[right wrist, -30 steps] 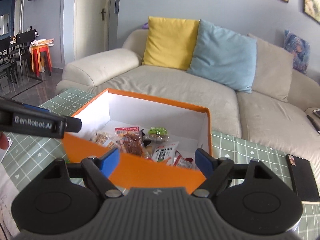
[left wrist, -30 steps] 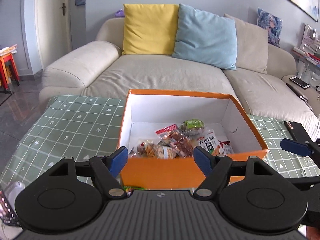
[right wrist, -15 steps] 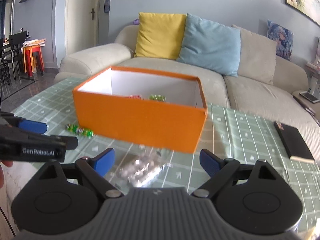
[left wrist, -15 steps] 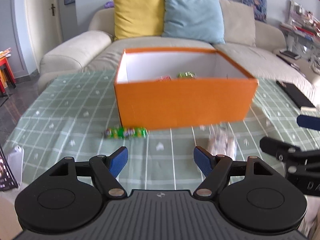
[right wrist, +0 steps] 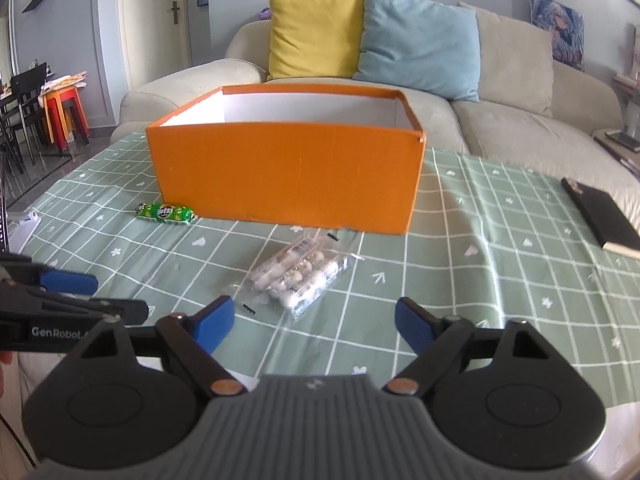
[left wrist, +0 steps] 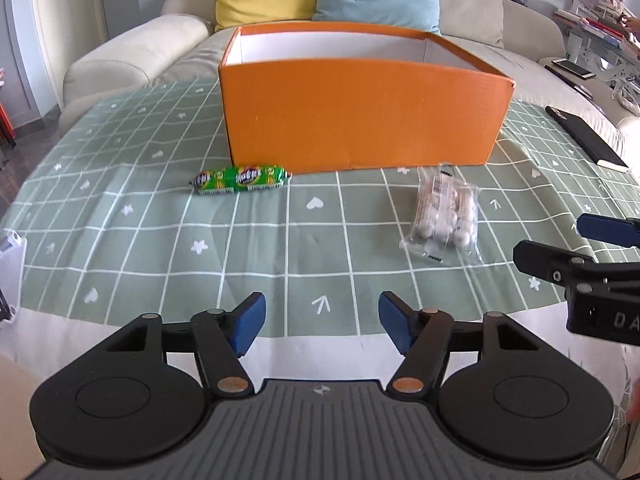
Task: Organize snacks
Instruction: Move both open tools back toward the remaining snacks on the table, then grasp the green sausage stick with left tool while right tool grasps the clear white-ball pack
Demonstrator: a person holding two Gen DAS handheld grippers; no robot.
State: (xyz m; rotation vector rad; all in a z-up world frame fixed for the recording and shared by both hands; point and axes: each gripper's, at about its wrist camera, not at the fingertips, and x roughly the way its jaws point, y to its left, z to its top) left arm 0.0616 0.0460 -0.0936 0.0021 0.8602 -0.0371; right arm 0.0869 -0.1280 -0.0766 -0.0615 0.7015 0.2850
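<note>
**Both sets of fingers released, two snacks loose on the desk**

My left fingers [left wrist: 320, 320] are released with nothing between them, though they have just been narrowing a little. They hang over the near edge of the checked green cloth [left wrist: 120, 240] on the desk. Ahead and slightly to their left lies the green sausage snack [left wrist: 240, 178], just beside the front wall of the orange box [left wrist: 360, 120].

My right fingers [right wrist: 312, 324] are also apart and empty, and have likewise just eased inward. The clear packet of pale snacks [right wrist: 298, 276] lies flat on the cloth just ahead of them, nearer the left finger, not touched by either pad. Beyond it stands the orange box, open at the top. A black notebook [right wrist: 604, 212] lies well off to the right, and a sofa [right wrist: 500, 120] with yellow and blue cushions is behind the desk.
</note>
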